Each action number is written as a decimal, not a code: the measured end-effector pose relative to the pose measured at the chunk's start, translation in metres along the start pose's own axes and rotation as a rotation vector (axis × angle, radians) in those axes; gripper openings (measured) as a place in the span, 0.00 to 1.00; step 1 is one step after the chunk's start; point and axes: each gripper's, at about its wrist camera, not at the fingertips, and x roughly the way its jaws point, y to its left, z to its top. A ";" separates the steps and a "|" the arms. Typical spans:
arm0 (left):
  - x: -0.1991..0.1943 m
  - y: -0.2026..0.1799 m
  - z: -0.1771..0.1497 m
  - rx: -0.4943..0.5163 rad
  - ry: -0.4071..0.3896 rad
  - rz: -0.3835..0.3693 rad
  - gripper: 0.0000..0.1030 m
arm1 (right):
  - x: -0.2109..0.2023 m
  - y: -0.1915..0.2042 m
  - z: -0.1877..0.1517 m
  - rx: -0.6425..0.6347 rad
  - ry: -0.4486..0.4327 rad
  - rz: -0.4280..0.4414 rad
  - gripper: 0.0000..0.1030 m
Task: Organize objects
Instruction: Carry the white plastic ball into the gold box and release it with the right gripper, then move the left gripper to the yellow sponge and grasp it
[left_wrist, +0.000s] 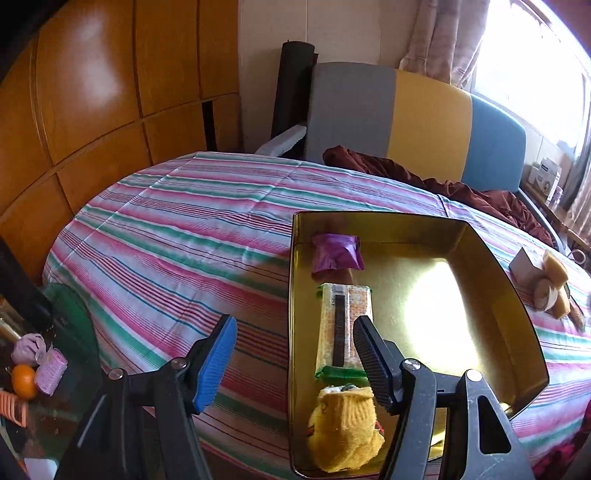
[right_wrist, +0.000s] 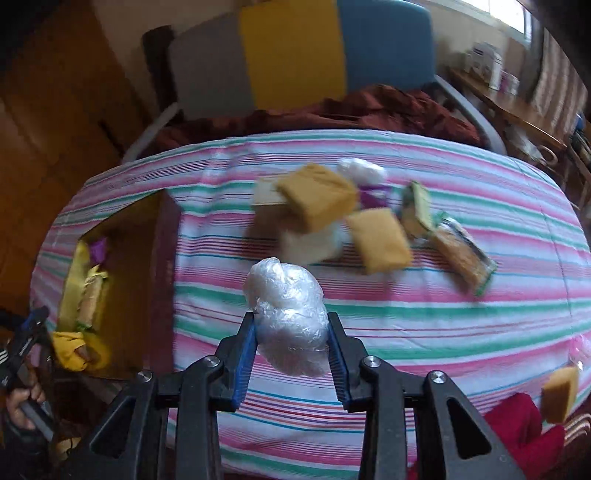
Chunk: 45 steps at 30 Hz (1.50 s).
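The right hand-held gripper (right_wrist: 291, 354) clamps a crumpled plastic bag (right_wrist: 286, 321) above the striped bed (right_wrist: 406, 314), likely bound for the gold tin (left_wrist: 491, 258); the left hand-held gripper (left_wrist: 295, 362) hovers half-open, empty, straddling the tin's wall.

both wrist cams tilt down over the striped bed (left_wrist: 166, 229), facing the far headboard (right_wrist: 295, 51). left sits close above the tin (left_wrist: 373, 218); right's view shares it, far left.

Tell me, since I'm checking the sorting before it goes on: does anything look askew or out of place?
Inside the gold tin things lie tidily along one side. The odd part is the pile left on the striped bedspread: sponges and packets lean on each other at angles. The right gripper holds a crumpled plastic bag.
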 end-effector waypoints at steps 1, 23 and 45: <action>0.000 0.002 0.000 -0.003 -0.001 0.001 0.64 | 0.005 0.023 0.002 -0.039 0.000 0.044 0.35; 0.013 0.018 -0.004 -0.038 0.014 0.013 0.78 | 0.136 0.228 -0.048 -0.352 0.228 0.380 0.75; -0.003 -0.079 0.028 0.166 -0.012 -0.238 0.83 | 0.023 -0.079 0.037 0.235 -0.176 -0.081 0.77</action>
